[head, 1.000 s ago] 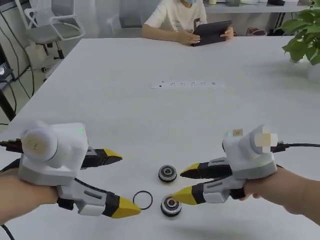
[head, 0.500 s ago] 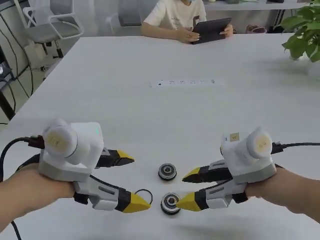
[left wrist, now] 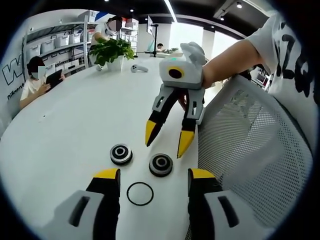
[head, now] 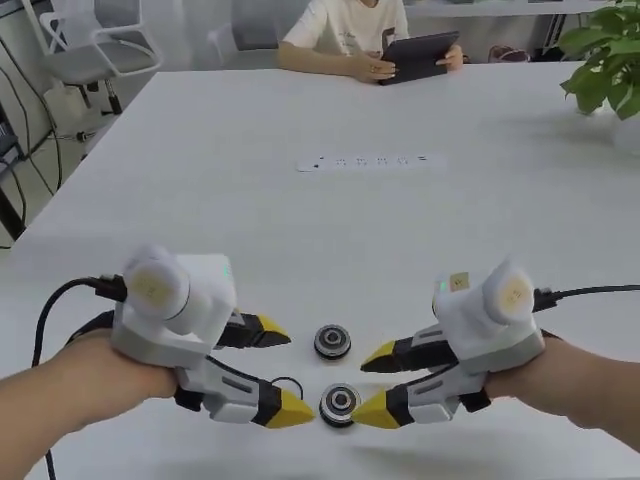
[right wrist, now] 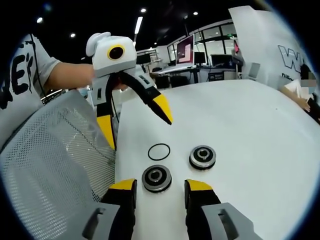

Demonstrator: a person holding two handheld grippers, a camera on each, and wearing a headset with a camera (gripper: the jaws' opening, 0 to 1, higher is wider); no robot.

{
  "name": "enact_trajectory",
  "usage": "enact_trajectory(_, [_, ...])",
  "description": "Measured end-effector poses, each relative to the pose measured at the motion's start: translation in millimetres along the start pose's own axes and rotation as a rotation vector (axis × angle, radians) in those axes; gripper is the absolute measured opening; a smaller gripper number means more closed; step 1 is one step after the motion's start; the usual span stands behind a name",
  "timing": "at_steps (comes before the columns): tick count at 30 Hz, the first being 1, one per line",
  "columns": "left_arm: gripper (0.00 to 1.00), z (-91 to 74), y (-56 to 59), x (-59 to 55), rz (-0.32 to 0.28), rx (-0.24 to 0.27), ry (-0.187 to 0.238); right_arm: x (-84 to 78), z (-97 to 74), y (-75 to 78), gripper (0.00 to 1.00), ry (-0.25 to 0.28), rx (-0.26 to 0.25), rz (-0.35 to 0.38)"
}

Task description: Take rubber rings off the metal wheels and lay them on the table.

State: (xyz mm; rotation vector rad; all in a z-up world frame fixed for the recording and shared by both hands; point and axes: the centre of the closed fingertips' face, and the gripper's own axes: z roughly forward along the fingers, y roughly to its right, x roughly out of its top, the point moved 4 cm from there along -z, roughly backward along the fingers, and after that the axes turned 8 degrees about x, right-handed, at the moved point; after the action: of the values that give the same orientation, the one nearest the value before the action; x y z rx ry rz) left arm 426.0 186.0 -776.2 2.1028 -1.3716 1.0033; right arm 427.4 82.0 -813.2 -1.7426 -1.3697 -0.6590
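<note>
Two small metal wheels with dark rims lie near the table's front edge: a farther wheel (head: 332, 341) (left wrist: 121, 154) (right wrist: 202, 157) and a nearer wheel (head: 339, 403) (left wrist: 161, 164) (right wrist: 156, 178). A loose black rubber ring (head: 296, 382) (left wrist: 128, 194) (right wrist: 149, 151) lies flat left of the nearer wheel, partly hidden by my left gripper's lower jaw in the head view. My left gripper (head: 284, 370) (left wrist: 154, 175) (right wrist: 136, 129) is open, with the ring just ahead of its jaws. My right gripper (head: 365, 385) (right wrist: 160, 186) (left wrist: 167, 142) is open, its tips on either side of the nearer wheel.
A white power strip (head: 360, 162) lies mid-table. A person with a tablet (head: 415, 55) sits at the far end. A potted plant (head: 605, 50) stands at the back right and office chairs (head: 95, 50) at the back left. A mesh chair back (left wrist: 250, 140) is close behind me.
My left gripper has moved right toward the ring and wheels, its lower jaw now covering part of the ring. The right gripper has edged left toward the nearer wheel.
</note>
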Motion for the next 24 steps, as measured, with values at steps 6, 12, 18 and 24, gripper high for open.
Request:
enact_trajectory(6, [0.46,5.9,3.3,0.8,-0.003,-0.016,-0.002,-4.1,3.7,-1.4,0.34,-0.014,0.005,-0.007])
enact_trajectory(12, [0.40,14.0,6.7,-1.2,-0.008,-0.039,-0.020,-6.5,7.1,-1.9,0.33,-0.026,0.010,-0.017])
enact_trajectory(18, [0.36,21.8,9.3,-1.5,-0.004,-0.054,-0.029,-9.0,9.0,-3.2,0.32,-0.040,0.017,-0.026])
enact_trajectory(24, [0.33,28.5,12.9,-3.8,0.006,-0.070,-0.054,-8.9,8.6,-2.4,0.31,-0.033,0.015,-0.019])
